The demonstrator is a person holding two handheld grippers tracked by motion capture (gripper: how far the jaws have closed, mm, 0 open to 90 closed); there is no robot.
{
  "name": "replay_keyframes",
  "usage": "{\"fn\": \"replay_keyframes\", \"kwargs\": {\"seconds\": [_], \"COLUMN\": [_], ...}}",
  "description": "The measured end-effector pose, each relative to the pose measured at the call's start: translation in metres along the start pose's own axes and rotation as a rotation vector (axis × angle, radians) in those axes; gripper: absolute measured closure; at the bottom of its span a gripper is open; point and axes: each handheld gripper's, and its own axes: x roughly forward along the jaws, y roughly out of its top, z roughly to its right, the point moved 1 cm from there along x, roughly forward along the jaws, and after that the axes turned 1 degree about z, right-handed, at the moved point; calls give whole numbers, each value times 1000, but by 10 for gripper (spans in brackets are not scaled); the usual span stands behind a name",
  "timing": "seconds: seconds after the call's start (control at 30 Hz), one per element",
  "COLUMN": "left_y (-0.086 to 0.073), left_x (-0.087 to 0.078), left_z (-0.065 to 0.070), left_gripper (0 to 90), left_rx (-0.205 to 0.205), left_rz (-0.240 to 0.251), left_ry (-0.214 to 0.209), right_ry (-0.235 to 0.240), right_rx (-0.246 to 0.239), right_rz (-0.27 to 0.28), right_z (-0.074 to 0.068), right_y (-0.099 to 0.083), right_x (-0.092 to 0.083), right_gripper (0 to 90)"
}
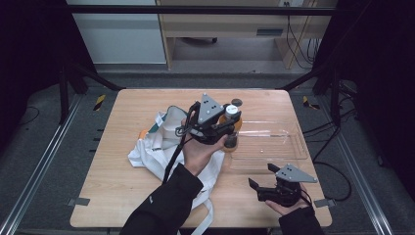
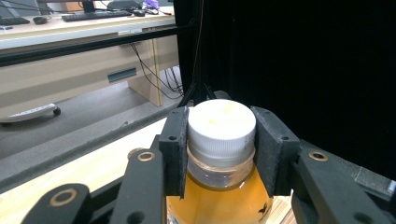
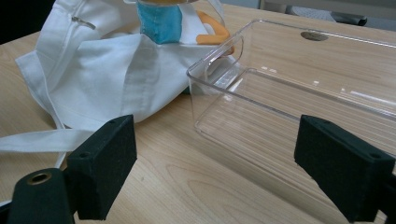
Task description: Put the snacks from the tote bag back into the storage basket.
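A bottle of orange liquid [image 2: 219,196] with a white screw cap [image 2: 221,125] is held upright near the left end of a clear plastic tray [image 1: 288,149]. My left gripper [image 2: 221,140] is shut on it, a black pad on each side of the cap. From above, the left gripper [image 1: 215,125] and the cap [image 1: 231,109] sit between a white cloth bag [image 1: 151,152] and the tray. The bottle's blue label [image 3: 161,21] is in front of the bag [image 3: 107,79]. My right gripper [image 1: 261,175] is open near the table's front right, facing the tray [image 3: 243,93], with nothing between its pads [image 3: 102,163].
A small dark round disc [image 1: 237,102] lies on the wooden table [image 1: 112,196] behind the tray. The bag's strap [image 3: 37,140] trails over the table toward the front edge. An orange piece [image 3: 212,25] pokes out beside the bag. Desks and cables stand beyond the table.
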Motion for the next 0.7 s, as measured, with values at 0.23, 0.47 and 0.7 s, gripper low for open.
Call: {"fn": "replay_keyframes", "kwargs": {"seconds": [0.23,0.47,0.7], "left_y": [-1,-2,-5], "left_x": [11,22,32], "left_z": [2,4,8], "left_gripper": [589,588,588], "left_rx": [0,0,-7], "left_rz": [-5,-11,-16], "left_ry": [1,2,-6], "right_ry": [0,2,3], "right_rx": [-4,-3,3], "right_rz": [-3,2,0], "right_z": [0,0,0], "right_y": [0,0,0], "right_x": [1,0,0], "right_gripper": [132,132,132]}}
